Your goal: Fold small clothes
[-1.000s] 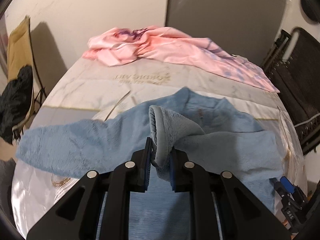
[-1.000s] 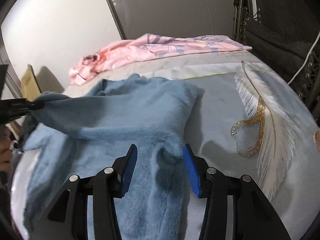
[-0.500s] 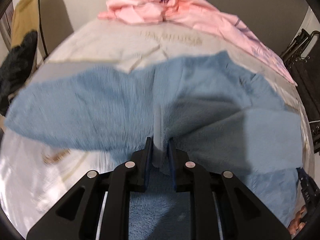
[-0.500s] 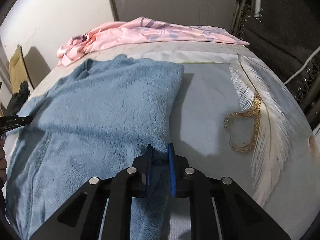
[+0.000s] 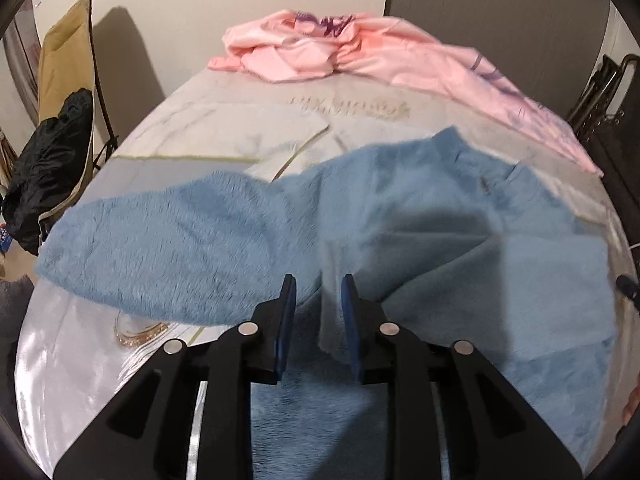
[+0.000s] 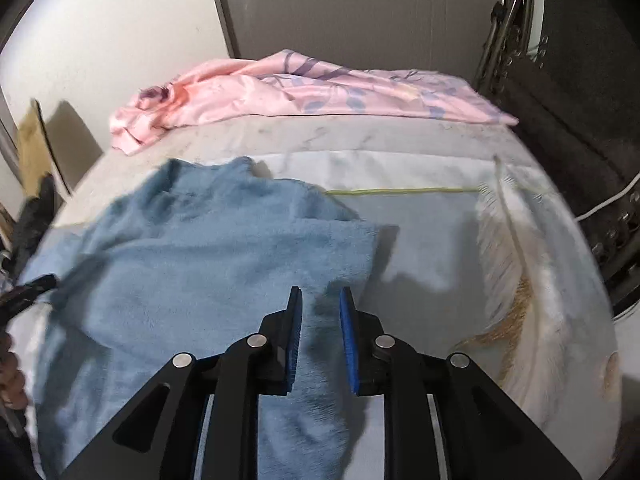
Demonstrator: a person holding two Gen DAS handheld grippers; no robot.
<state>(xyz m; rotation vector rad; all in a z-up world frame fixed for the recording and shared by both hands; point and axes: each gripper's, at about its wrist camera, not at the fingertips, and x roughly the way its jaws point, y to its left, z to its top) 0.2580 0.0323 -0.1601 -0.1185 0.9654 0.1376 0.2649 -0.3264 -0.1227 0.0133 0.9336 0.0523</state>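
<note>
A pale, glossy bedcover (image 5: 224, 128) printed with a white feather edged in gold (image 6: 508, 248) and a thin yellow-green line (image 6: 404, 191) spreads across both views. Beside it on the left stands a tan folding chair (image 5: 64, 68) with a crumpled black jacket (image 5: 48, 168) draped over its seat, against a cream wall (image 5: 180, 8). On the opposite side a black metal folding frame (image 6: 520, 32) leans by a dark grey panel (image 6: 360, 8), and 1 white cable (image 6: 608, 204) trails past the cover's edge.
</note>
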